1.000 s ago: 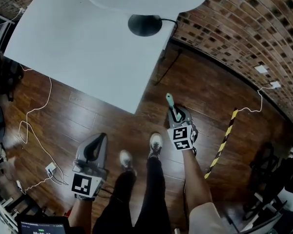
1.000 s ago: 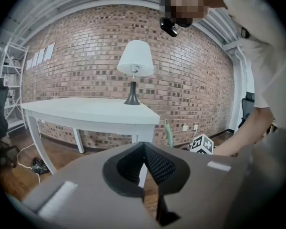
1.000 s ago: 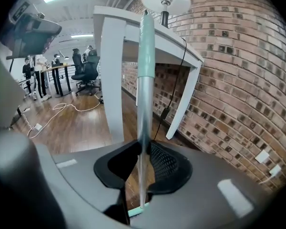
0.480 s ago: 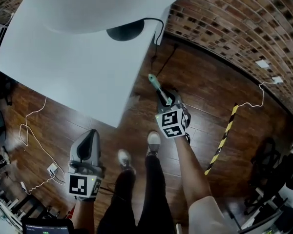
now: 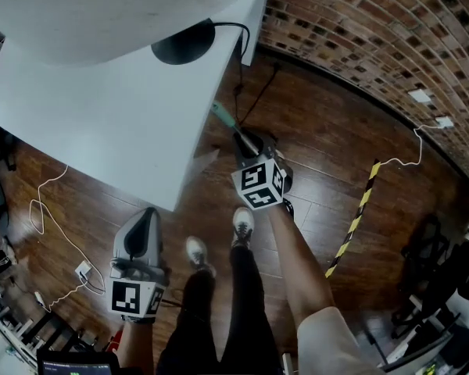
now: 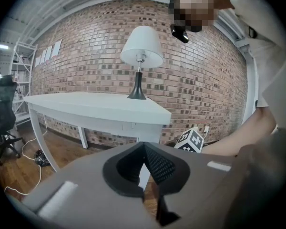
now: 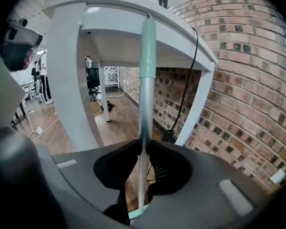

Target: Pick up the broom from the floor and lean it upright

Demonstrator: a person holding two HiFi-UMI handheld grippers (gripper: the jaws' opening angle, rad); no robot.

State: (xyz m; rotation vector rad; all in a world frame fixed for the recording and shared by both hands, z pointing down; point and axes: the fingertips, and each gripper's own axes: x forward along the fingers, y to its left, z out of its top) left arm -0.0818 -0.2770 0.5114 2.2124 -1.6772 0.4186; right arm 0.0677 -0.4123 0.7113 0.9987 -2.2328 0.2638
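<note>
Holds the broom (image 7: 147,70) by its pale shaft in the right gripper (image 7: 144,148), pads clamped on it from both sides, green-tipped end pointing up and away toward the far corner of the white table (image 5: 102,123). Carries nothing in the left gripper (image 6: 144,151), fingers pressed together, low at the near left, well apart from the broom.

To lean it well: bring the shaft closer to vertical, aim the top end at the table edge or the brick wall (image 5: 359,30) just right of it, and set the brush end on the wood floor (image 5: 320,131) first. Steer clear of the black cable (image 7: 189,75) hanging by the table leg. Ease the squeeze only after propping the top against something solid and checking against a slide on the smooth boards.

Cannot see the brush head properly: only a sliver of teal below the jaws in the right gripper view, and from the head view hidden under the gripper body. No telling contact with the floor.
</note>
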